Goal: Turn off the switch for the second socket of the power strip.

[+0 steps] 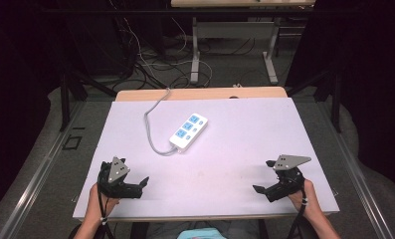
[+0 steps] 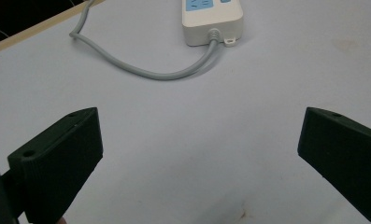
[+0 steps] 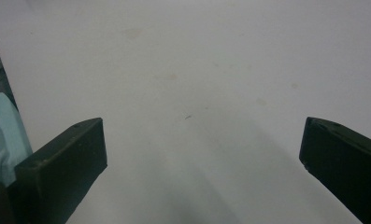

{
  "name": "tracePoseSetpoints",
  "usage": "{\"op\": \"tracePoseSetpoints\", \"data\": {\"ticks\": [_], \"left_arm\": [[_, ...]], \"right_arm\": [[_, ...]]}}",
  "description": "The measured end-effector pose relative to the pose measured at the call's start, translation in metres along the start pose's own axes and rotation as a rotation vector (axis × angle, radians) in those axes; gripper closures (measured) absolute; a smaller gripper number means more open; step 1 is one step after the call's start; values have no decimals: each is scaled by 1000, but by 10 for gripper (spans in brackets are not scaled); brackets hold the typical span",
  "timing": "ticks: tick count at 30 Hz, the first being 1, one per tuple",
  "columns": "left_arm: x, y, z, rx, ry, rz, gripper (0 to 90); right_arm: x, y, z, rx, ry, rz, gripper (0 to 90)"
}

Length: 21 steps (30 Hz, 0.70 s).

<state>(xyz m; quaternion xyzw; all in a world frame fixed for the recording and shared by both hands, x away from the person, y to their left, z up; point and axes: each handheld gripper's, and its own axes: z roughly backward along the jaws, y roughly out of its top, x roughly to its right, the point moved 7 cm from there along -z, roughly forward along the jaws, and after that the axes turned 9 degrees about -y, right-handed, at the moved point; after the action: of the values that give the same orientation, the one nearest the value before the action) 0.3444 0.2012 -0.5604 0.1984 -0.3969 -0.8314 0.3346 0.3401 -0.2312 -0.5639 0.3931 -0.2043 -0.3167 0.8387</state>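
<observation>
A person sits at a table topped with a white board [image 1: 245, 149], holding a two-jaw gripper in each hand. Seen from above, the left gripper [image 1: 144, 182] rests low over the near left corner of the board, held by the left hand [image 1: 99, 199], with a grey three-cornered plate on top. Its jaws stand wide apart with nothing between them. In the left gripper view, bare white board lies between the two black jaws, and well ahead of them sits a white power strip [image 2: 211, 18] with blue socket faces. Its grey cord [image 2: 141, 70] leaves the near end of the strip and curves away ahead and to the left of the jaws, toward the board's far wooden edge.

From above, the power strip [image 1: 189, 130] lies at an angle near the middle of the board, nearer the left gripper than the right.

The right gripper [image 1: 257, 189] sits over the near right corner, held by the right hand [image 1: 304, 199]. Its jaws are also spread wide and hold nothing. In the right gripper view, faintly stained white board lies between and ahead of the jaws, and pale blue cloth [image 3: 1, 135] shows past the board's edge beside the left jaw.
</observation>
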Motion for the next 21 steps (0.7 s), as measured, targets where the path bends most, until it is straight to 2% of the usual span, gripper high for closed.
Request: {"op": "tracePoseSetpoints", "data": {"ticks": [7, 11, 14, 18, 21], "left_arm": [[1, 1, -1, -9, 2, -9, 1], [1, 2, -2, -12, -2, -13, 1], [2, 2, -2, -6, -6, -3, 1], [3, 3, -3, 0, -11, -1, 1], [3, 4, -4, -10, -7, -17, 0]], "right_arm": [[1, -1, -1, 3, -17, -3, 7], [1, -1, -1, 9, -10, 4, 7], [1, -2, -1, -17, -5, 11, 8], [0, -2, -2, -14, -11, 4, 8], [0, -3, -1, -16, -7, 10, 8]]}}
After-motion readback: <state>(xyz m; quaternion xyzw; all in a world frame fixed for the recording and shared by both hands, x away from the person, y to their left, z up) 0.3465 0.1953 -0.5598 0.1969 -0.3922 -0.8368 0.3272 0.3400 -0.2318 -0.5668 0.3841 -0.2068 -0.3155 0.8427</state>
